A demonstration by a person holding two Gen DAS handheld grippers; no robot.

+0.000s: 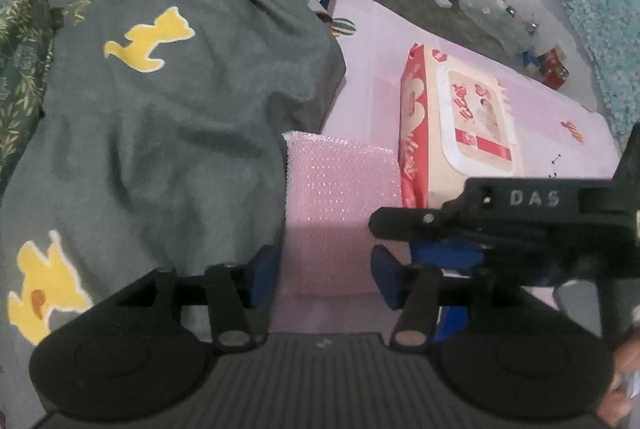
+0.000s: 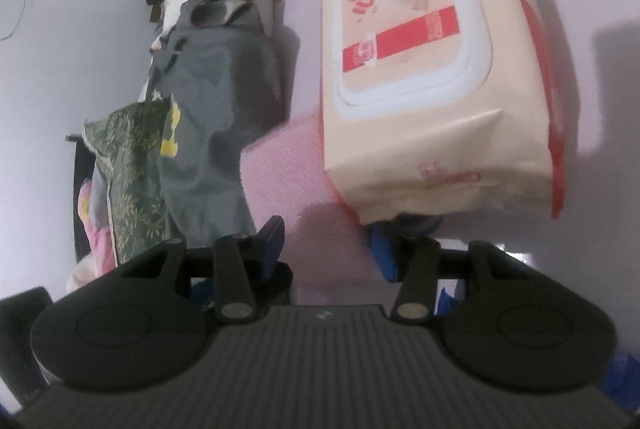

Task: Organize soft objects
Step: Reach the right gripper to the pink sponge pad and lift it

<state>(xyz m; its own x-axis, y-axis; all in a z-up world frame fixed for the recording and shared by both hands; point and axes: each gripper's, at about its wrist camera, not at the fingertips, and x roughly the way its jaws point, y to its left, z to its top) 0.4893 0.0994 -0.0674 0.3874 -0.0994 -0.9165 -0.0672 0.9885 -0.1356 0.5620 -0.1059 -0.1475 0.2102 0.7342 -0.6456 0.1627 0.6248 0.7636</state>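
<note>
A pink bubble-wrap pad [image 1: 340, 197] lies flat on the pink mat [image 1: 380, 41]. My left gripper [image 1: 324, 277] stands open around its near end, with one blue pad on each side. A grey cloth with yellow cat shapes [image 1: 168, 117] is heaped just left of it. A red and cream pack of wet wipes [image 1: 460, 117] lies to the right. My right gripper [image 2: 326, 245] is open at the pack's [image 2: 432, 69] near end, and only mat shows between its fingers. The pack's corner hides the right fingertip. In the left wrist view the right gripper's black body [image 1: 532, 213] crosses in front of the pack.
A green leaf-patterned cushion [image 1: 20, 49] borders the grey cloth on the left and also shows in the right wrist view [image 2: 132, 169]. Beyond the mat are clear plastic scraps [image 1: 492, 9], a small red box [image 1: 554, 67] and a blue patterned fabric [image 1: 600, 9].
</note>
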